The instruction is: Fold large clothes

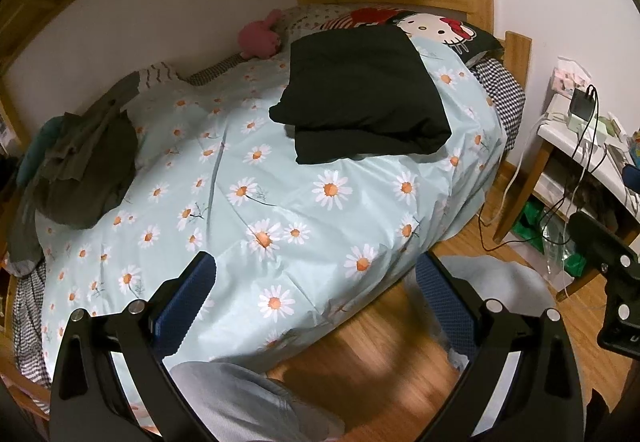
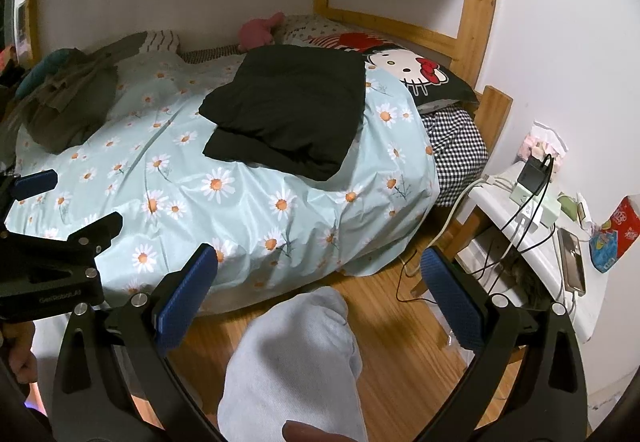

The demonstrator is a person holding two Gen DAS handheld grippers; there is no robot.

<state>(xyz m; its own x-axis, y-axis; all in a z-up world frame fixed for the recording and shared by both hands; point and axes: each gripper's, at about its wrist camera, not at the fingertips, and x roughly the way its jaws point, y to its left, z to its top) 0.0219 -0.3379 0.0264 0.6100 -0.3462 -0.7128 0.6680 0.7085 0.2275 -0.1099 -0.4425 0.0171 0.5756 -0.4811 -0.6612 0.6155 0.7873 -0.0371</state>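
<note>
A folded black garment [image 1: 360, 97] lies on the daisy-print bed cover [image 1: 248, 201] near the pillows; it also shows in the right wrist view [image 2: 288, 105]. A crumpled olive-grey garment [image 1: 84, 161] lies at the bed's left end, seen too in the right wrist view [image 2: 68, 105]. My left gripper [image 1: 316, 274] is open and empty, held over the bed's near edge. My right gripper [image 2: 320, 266] is open and empty, held above the floor beside the bed. The left gripper's body shows at the right wrist view's left edge [image 2: 52, 262].
A Hello Kitty pillow [image 2: 420, 73] and a pink plush toy [image 1: 260, 37] lie at the head of the bed. A white side table [image 2: 532, 238] with chargers, cables and a phone stands to the right. My light-grey trouser legs [image 2: 296, 362] stand on the wooden floor [image 1: 380, 354].
</note>
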